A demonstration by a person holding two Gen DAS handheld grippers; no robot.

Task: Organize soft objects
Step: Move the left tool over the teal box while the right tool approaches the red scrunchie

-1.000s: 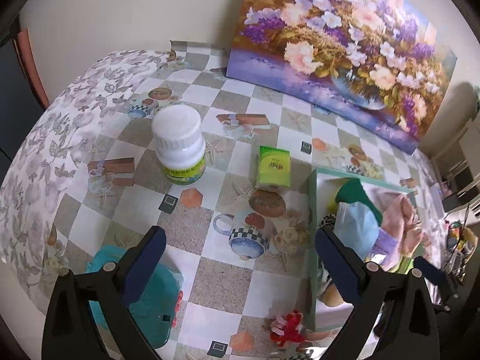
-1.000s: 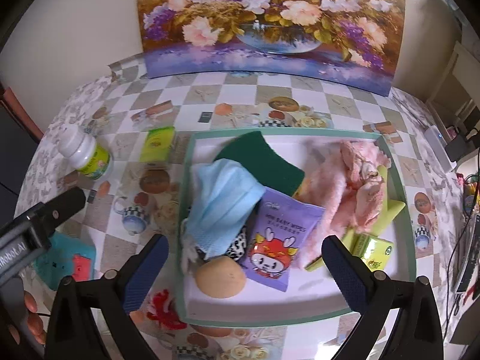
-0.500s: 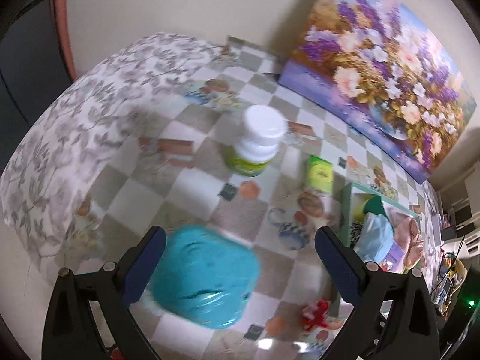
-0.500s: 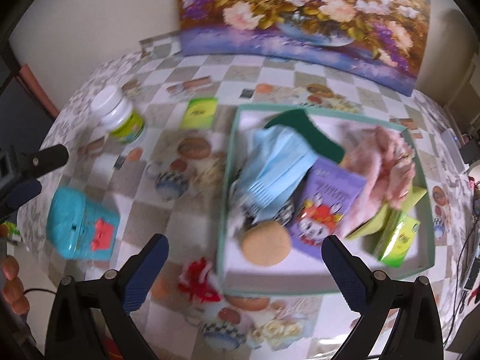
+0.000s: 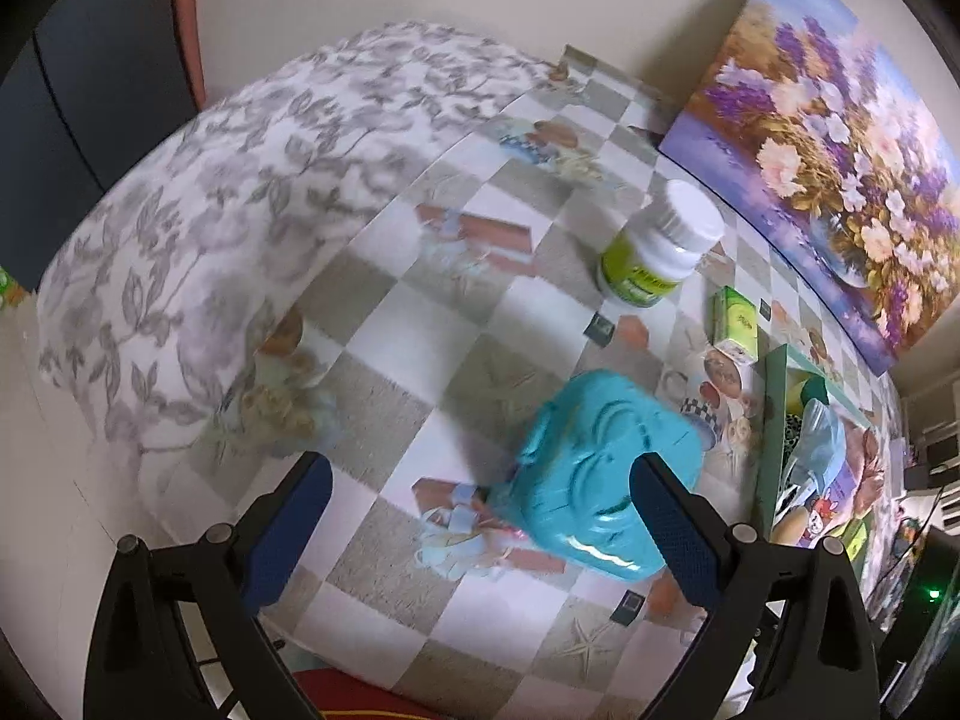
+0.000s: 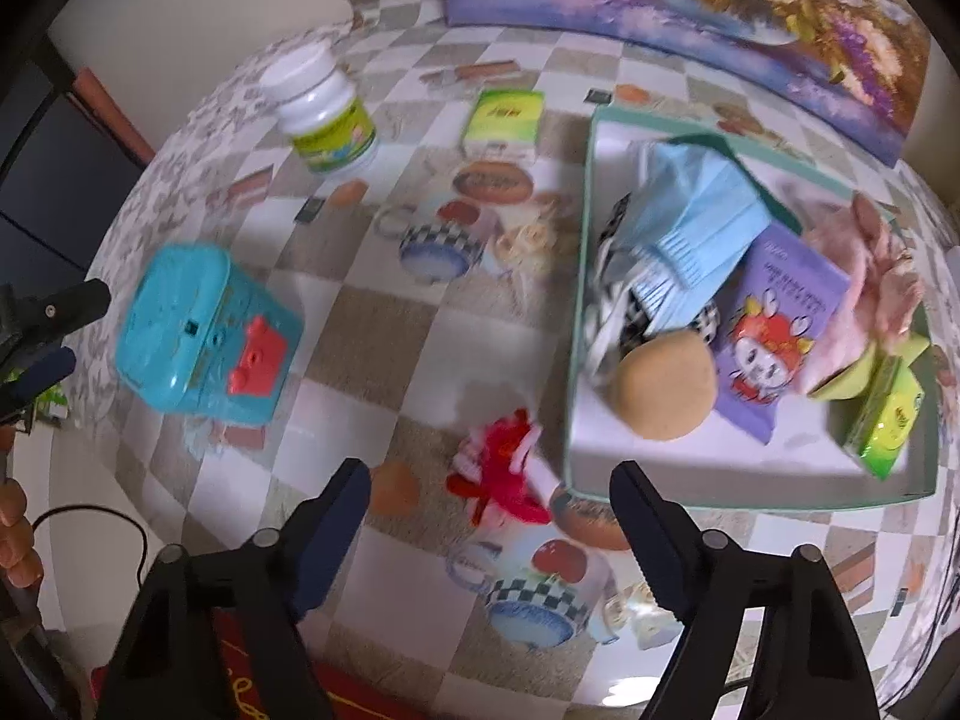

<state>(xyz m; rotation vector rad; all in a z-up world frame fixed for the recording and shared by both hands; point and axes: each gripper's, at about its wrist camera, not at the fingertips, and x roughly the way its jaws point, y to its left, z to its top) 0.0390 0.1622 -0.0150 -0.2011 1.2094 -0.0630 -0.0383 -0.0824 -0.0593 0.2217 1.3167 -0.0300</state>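
**Right tool closing in over red plush piece; left tool drawn off toward the counter's left edge**

Change noted: the right tool [image 6: 489,504] has come down from above the tray [image 6: 579,360] to the counter [image 6: 372,324] just outside the tray's near-left corner. Its jaws are closing, with the small red plush item [image 6: 501,468] lying just ahead of the gap, not yet touched. The left tool [image 5: 477,516] has swung away from the tray toward the counter's left edge; its jaws stand spread, nothing between them, the turquoise plastic case [image 5: 600,474] beside its right finger.

Meaning for the task, as judged: the red plush item looks like the last soft thing outside the tray and the next pickup.

Already in the tray: blue face mask [image 6: 690,228], tan round puff [image 6: 666,390], purple wipes pouch [image 6: 774,336], pink fluffy cloth [image 6: 870,276], green tissue pack [image 6: 888,420].

Outside the tray, toward the far edge: white bottle [image 6: 321,114], green tissue pack [image 6: 504,120].

Writing: pouch shows a red cartoon figure and a printed line, unreadable here. Bottle and pack labels are too blurred to read.
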